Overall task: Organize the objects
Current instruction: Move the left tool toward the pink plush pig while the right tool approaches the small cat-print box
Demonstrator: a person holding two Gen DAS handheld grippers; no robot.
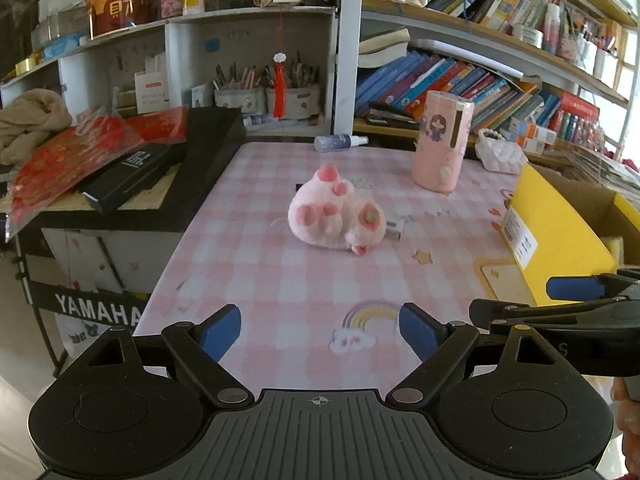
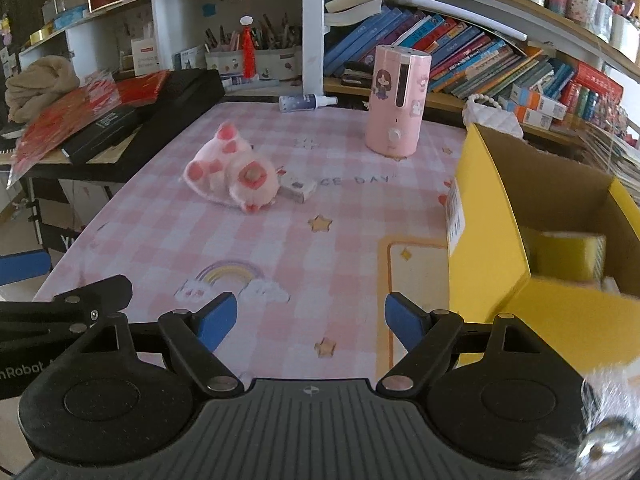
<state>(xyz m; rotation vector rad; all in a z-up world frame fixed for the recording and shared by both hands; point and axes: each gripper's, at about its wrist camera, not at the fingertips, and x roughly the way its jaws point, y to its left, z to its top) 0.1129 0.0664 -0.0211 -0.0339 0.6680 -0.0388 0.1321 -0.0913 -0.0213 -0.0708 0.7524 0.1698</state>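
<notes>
**Both tongs released, plush toy mid-table, box at right edge**

L gripper (image 1: 320,330): blue pads spread wide, nothing between them, hovering over near edge of the pink checked tablecloth (image 1: 248,272), above the rainbow print (image 1: 362,322). R gripper (image 2: 310,318): same, pads apart, nothing gripped, low over near part of cloth, just left of the yellow cardboard box (image 2: 492,240). Each tool's tip shows in the other's view, so the two sit side by side, close.

Task items:
- Pink plush toy (image 1: 334,212), paw-shaped w/ pink pads, lying on its side approx mid-table, well apart from both grippers.
- Small white carton (image 2: 298,188) touching or just beside the plush on its R side; partly hidden in L view.
- Pink cylindrical humidifier-type unit (image 2: 396,100) w/ cartoon girl sticker, upright, far R part of table.
- Spray bottle (image 2: 306,102) lying flat at far table edge.
- Box open at top, on table's R edge; something yellow inside (image 2: 572,256), prob. a sponge or packet, too blurred to tell.

Surrounds: bookshelves (image 1: 460,76) behind table, black keyboard case (image 1: 208,148) w/ red packets (image 1: 76,160) stacked at L.
</notes>
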